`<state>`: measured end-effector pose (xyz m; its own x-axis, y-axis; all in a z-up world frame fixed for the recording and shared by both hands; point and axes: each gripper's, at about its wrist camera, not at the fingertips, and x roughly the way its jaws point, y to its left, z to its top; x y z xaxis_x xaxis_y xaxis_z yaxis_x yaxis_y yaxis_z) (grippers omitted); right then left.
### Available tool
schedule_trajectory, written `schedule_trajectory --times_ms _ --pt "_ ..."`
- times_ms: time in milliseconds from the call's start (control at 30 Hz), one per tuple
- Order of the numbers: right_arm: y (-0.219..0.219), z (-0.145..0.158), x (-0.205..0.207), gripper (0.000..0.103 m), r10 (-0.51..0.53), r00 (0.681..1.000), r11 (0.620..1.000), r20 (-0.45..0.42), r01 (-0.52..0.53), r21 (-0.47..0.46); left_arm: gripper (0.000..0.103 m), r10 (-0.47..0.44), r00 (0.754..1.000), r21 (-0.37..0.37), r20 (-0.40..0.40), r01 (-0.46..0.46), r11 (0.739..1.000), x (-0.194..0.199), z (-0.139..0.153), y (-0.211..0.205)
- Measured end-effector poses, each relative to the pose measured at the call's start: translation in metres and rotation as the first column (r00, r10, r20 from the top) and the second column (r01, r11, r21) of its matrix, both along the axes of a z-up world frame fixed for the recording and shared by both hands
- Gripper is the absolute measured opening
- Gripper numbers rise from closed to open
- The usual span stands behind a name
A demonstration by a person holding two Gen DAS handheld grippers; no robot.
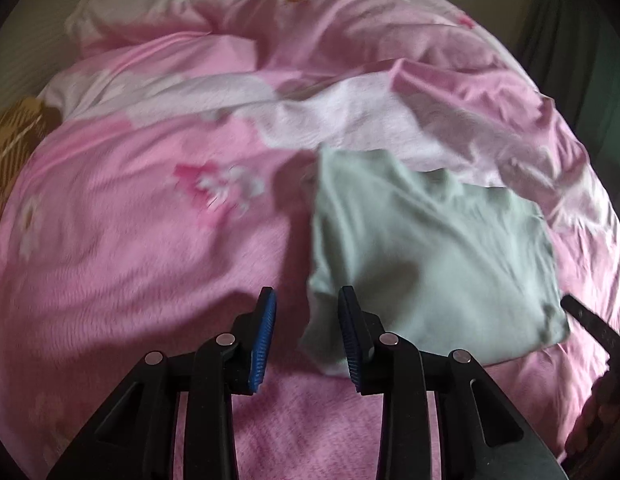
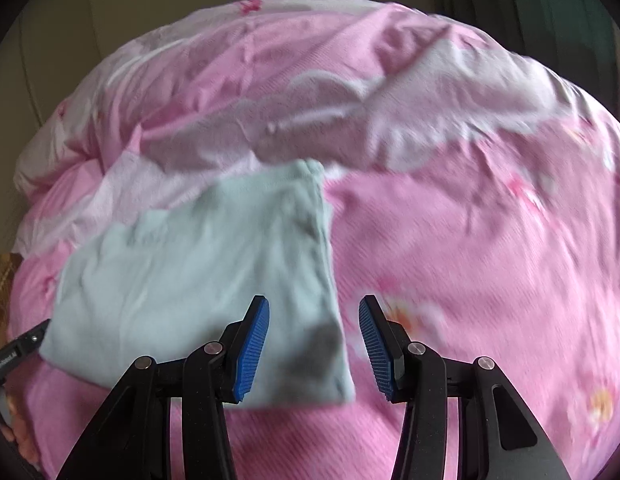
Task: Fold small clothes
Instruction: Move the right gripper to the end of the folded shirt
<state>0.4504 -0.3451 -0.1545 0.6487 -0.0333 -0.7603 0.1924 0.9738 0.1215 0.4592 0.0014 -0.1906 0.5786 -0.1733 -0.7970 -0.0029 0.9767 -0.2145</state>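
A pale green garment (image 1: 429,260) lies folded into a rough rectangle on the pink duvet (image 1: 130,260). My left gripper (image 1: 306,294) hovers over its near left corner, blue pads apart, nothing pressed between them. In the right wrist view the same garment (image 2: 198,272) lies to the left. My right gripper (image 2: 313,302) stands open over its near right corner, whose edge shows in the gap between the pads. Each view catches the other gripper's fingers (image 1: 589,322) (image 2: 22,344) at the garment's far side.
The pink floral duvet (image 2: 469,240) is rumpled, with a raised white and pink fold (image 1: 349,120) behind the garment. A brown patterned cloth (image 1: 14,136) lies at the bed's left edge. A dark green curtain (image 1: 581,40) hangs at the right. A hand (image 1: 597,420) shows at the lower right.
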Motion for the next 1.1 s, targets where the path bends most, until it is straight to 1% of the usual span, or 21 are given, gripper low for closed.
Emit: schedule_trajectory --times_ms 67,133,167,200,233,300,367,433,467,533,567,633,667,733,800,833,967,1100 --pt "-0.006 -0.010 -0.005 0.048 -0.033 0.999 0.999 -0.040 0.034 0.040 0.032 0.014 1.000 0.003 -0.008 -0.014 1.000 -0.002 -0.007 0.001" --pt "-0.012 -0.021 -0.008 0.048 -0.048 0.996 0.996 -0.073 0.053 0.066 0.032 0.016 1.000 0.037 -0.008 -0.016 0.999 -0.004 -0.012 -0.002" --pt "-0.013 -0.025 -0.007 0.046 -0.050 0.995 0.997 -0.085 0.056 0.059 0.032 0.015 1.000 0.049 -0.006 -0.015 0.999 -0.005 -0.013 -0.002" --pt "-0.013 -0.028 -0.006 0.042 -0.050 0.994 0.997 -0.094 0.055 0.052 0.032 0.016 1.000 0.060 -0.006 -0.015 0.998 -0.005 -0.015 -0.003" --pt "-0.012 -0.029 -0.006 0.039 -0.049 0.993 0.998 -0.104 0.052 0.031 0.032 0.019 1.000 0.066 -0.008 -0.019 0.998 -0.006 -0.016 -0.002" --pt "-0.010 -0.031 -0.006 0.038 -0.049 0.990 0.999 -0.129 0.048 -0.012 0.032 0.025 1.000 0.064 -0.007 -0.025 0.998 -0.009 -0.018 0.000" --pt "-0.013 -0.032 -0.008 0.038 -0.058 0.988 0.998 -0.142 0.057 -0.013 0.032 0.026 1.000 0.072 0.001 -0.026 0.997 -0.012 -0.017 0.000" --pt "-0.017 -0.031 -0.010 0.038 -0.059 0.989 0.998 -0.133 0.060 0.006 0.031 0.022 1.000 0.060 0.016 -0.023 0.998 -0.016 -0.010 -0.001" --pt "-0.020 -0.028 -0.011 0.038 -0.057 0.991 0.997 -0.121 0.062 0.035 0.031 0.018 1.000 0.057 0.022 -0.020 0.998 -0.018 -0.007 -0.001" --pt "-0.027 -0.020 -0.016 0.039 -0.047 0.996 0.992 -0.082 0.056 0.109 0.031 0.007 0.999 0.053 0.043 -0.010 0.999 -0.022 0.004 -0.005" --pt "-0.030 -0.013 -0.020 0.040 -0.042 0.998 0.991 -0.053 0.048 0.126 0.031 0.001 0.999 0.057 0.052 -0.004 0.998 -0.022 0.009 -0.007" --pt "-0.031 -0.003 -0.022 0.045 -0.017 1.000 0.990 -0.013 0.018 0.138 0.032 -0.013 0.997 0.056 0.073 0.009 0.998 -0.023 0.021 -0.014" --pt "-0.031 0.001 -0.021 0.046 0.007 1.000 0.989 0.002 -0.007 0.148 0.033 -0.014 0.997 0.052 0.082 0.010 0.999 -0.021 0.026 -0.017" --pt "-0.034 0.008 -0.013 0.046 0.042 0.999 0.984 0.020 -0.045 0.172 0.038 -0.013 0.995 0.039 0.096 0.010 0.999 -0.012 0.037 -0.026" --pt "-0.039 0.016 0.000 0.046 0.071 0.997 0.976 0.043 -0.078 0.202 0.043 -0.010 0.993 0.032 0.116 0.006 0.999 -0.001 0.047 -0.035" --pt "-0.041 0.019 0.009 0.046 0.088 0.995 0.972 0.055 -0.098 0.215 0.044 -0.008 0.991 0.032 0.130 0.004 0.999 0.006 0.053 -0.042" --pt "-0.050 0.020 0.041 0.046 0.141 0.989 0.964 0.051 -0.149 0.219 0.049 -0.017 0.985 0.040 0.169 0.010 0.999 0.032 0.069 -0.069" --pt "-0.060 0.000 0.071 0.046 0.182 0.983 0.951 0.008 -0.178 0.255 0.050 -0.029 0.985 0.053 0.168 0.021 0.998 0.048 0.069 -0.089"
